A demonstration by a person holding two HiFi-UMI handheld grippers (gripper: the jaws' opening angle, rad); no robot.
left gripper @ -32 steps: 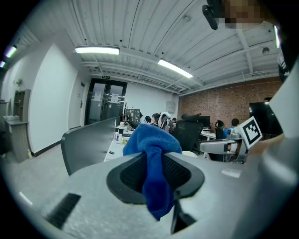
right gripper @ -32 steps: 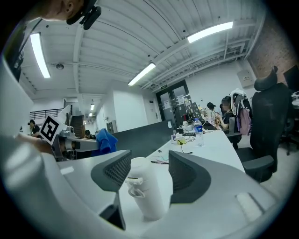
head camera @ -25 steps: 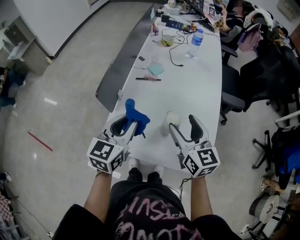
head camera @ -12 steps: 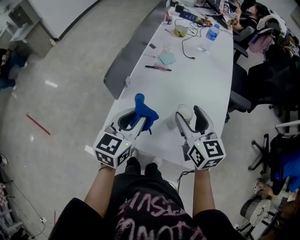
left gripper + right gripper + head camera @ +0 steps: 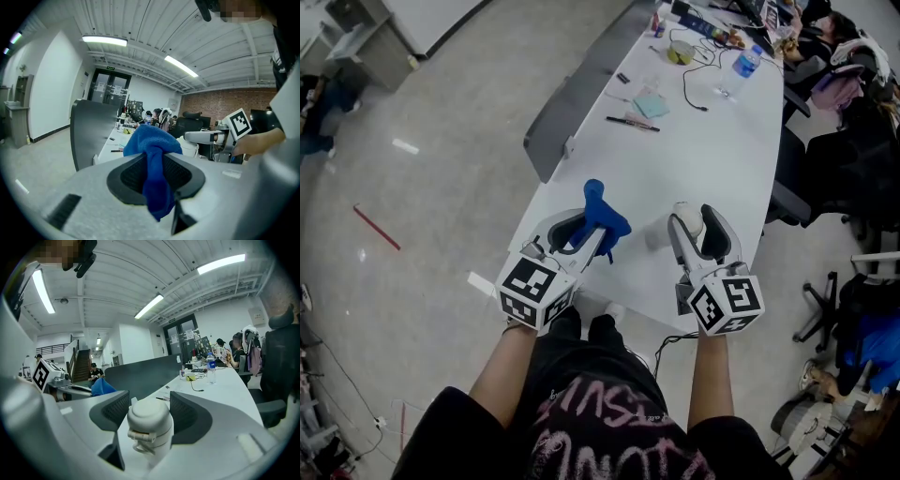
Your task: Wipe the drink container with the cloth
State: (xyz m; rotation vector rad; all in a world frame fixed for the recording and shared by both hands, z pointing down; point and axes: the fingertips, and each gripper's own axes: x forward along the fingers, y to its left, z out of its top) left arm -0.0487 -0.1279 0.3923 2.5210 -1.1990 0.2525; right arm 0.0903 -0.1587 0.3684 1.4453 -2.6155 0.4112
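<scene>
A white lidded drink container (image 5: pixel 684 218) stands near the front edge of the long white table (image 5: pixel 712 150). My right gripper (image 5: pixel 695 222) reaches around it. In the right gripper view the container (image 5: pixel 149 425) sits between the two dark pads, and the jaws are closing on it with very little gap left. My left gripper (image 5: pixel 592 228) is shut on a blue cloth (image 5: pixel 602 208) and held to the left of the container. The cloth (image 5: pixel 152 145) bunches up above the jaws and hangs down between them.
Farther along the table lie pens (image 5: pixel 633 123), a teal notepad (image 5: pixel 652 105), a cable (image 5: pixel 698 80) and a water bottle (image 5: pixel 742 67). A dark partition (image 5: pixel 581 103) runs along the table's left side. Office chairs (image 5: pixel 811 178) stand at its right.
My right gripper has moved forward and left, so the container now sits between its jaws, and they have narrowed. The left gripper still holds the cloth beside it.
</scene>
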